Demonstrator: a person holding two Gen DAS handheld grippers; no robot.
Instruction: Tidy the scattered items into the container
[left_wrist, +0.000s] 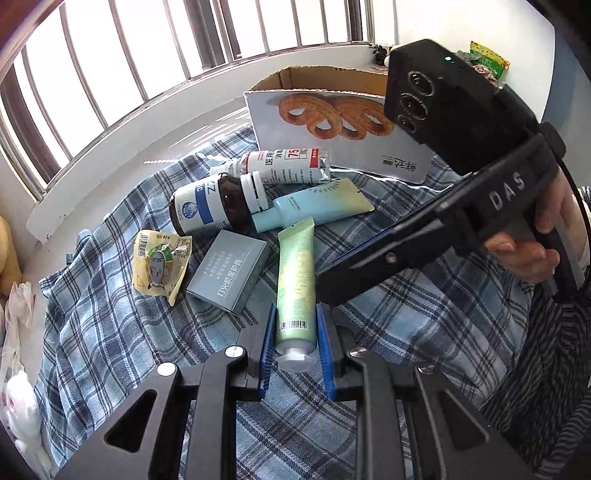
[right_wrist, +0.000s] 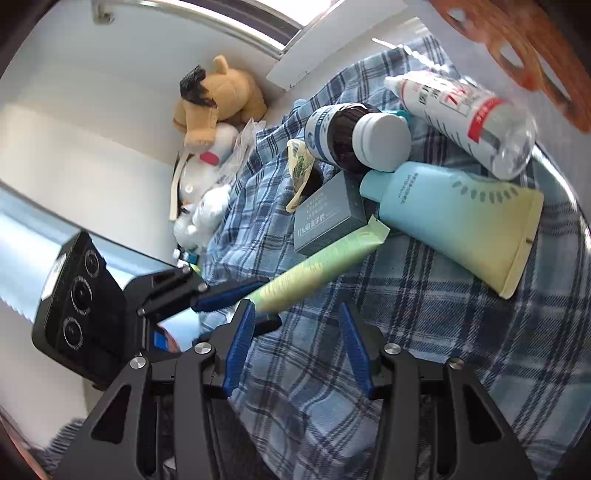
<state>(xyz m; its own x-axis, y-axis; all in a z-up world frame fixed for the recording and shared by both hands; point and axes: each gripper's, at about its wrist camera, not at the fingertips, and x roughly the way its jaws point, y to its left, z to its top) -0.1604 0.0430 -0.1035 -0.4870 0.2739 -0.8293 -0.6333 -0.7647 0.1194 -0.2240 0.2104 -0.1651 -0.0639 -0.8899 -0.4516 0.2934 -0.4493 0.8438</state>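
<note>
A pale green tube (left_wrist: 296, 284) lies on the plaid cloth with its cap end between my left gripper's (left_wrist: 295, 332) blue pads, which touch or nearly touch its sides. The same tube (right_wrist: 314, 273) shows in the right wrist view, held by the left gripper's fingers (right_wrist: 225, 295). My right gripper (right_wrist: 297, 321) is open and empty above the cloth; it also shows in the left wrist view (left_wrist: 424, 236). Nearby lie a blue-yellow tube (left_wrist: 317, 206), a brown bottle (left_wrist: 218, 206), a white bottle (left_wrist: 284, 166), a grey box (left_wrist: 229, 273) and a snack packet (left_wrist: 160, 262). The cardboard box (left_wrist: 332, 110) stands behind.
Plaid cloth (left_wrist: 110, 332) covers the surface. Window bars (left_wrist: 92, 74) and a white sill run behind. Plush toys (right_wrist: 218, 99) and plastic bags sit at the cloth's left edge. A snack bag (left_wrist: 487, 62) lies behind the right gripper.
</note>
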